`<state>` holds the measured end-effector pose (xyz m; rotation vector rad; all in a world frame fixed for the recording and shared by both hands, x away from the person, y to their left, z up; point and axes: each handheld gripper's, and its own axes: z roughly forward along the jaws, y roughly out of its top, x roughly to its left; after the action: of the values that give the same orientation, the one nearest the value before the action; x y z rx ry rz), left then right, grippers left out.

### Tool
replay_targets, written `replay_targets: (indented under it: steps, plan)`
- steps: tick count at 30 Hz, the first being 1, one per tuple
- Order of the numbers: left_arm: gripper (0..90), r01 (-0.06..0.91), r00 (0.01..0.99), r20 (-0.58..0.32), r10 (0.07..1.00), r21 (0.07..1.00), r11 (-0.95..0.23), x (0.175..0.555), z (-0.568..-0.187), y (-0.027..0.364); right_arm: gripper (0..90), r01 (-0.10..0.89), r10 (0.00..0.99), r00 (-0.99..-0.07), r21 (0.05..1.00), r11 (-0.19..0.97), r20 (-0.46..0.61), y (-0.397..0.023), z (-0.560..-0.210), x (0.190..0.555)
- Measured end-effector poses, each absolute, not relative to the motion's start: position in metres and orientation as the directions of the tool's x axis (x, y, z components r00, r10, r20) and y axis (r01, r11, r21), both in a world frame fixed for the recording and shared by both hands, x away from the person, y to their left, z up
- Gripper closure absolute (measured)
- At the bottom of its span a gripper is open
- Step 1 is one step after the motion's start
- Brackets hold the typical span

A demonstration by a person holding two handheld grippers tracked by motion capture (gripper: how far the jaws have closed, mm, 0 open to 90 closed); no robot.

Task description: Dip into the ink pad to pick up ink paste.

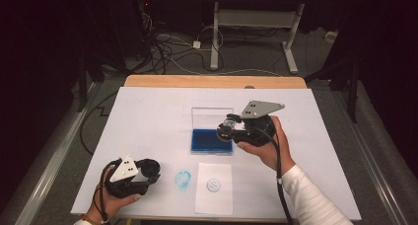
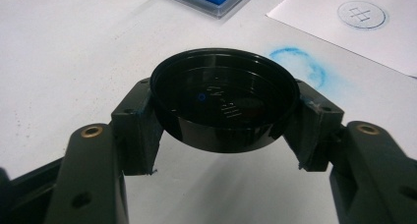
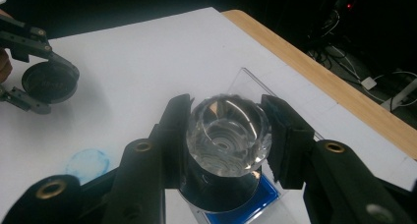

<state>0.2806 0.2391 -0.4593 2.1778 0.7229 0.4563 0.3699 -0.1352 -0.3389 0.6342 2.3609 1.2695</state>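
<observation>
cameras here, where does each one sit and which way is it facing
High view: above the person's side, looking forward and down on the table; both hands show, with the left gripper and right gripper.
Left gripper view: rides the left gripper, looking along its jaws, shut on a black cap, toward the stamped paper.
Right gripper view: rides the right gripper, looking along its jaws, shut on a clear-handled stamp over the blue ink pad.
Shared: both gripper views show the ink pad and the blue smudge.
</observation>
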Motion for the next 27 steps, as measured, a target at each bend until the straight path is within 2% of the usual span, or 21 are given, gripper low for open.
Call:
replay_targets:
  steps: [27]
  plan:
    - [36.6, 0.357, 0.771, 0.076, 0.632, 0.771, -0.528, 0.284, -0.460, 0.240, 57.5, 0.288, 0.568, -0.817, 0.780, 0.555, -0.103, -0.102, -0.380, 0.408]
